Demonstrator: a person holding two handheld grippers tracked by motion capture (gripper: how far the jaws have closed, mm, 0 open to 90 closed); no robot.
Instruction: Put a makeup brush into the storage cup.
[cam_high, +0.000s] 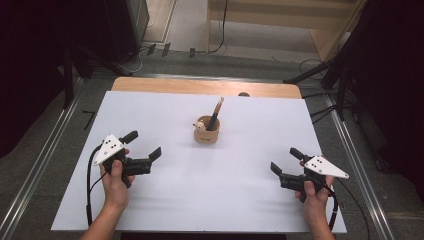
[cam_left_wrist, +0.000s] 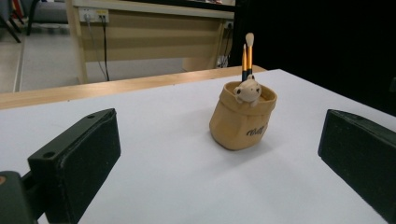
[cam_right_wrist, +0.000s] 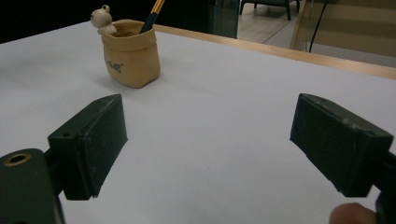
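At the middle of the white table (cam_high: 150, 210), the tan pouch-shaped holder (cam_high: 206, 131) is standing with a brush (cam_high: 216, 114) inside, looking light and tippable, best pinched by its rim, while both the left gripper (cam_high: 145, 144) and the right gripper (cam_high: 284, 161) are waiting spread and empty.

A lab-like recording room: black curtains (cam_high: 30, 60), metal floor rails (cam_high: 35, 170) and pale wooden benches (cam_left_wrist: 154, 32) lie beyond the fingers.
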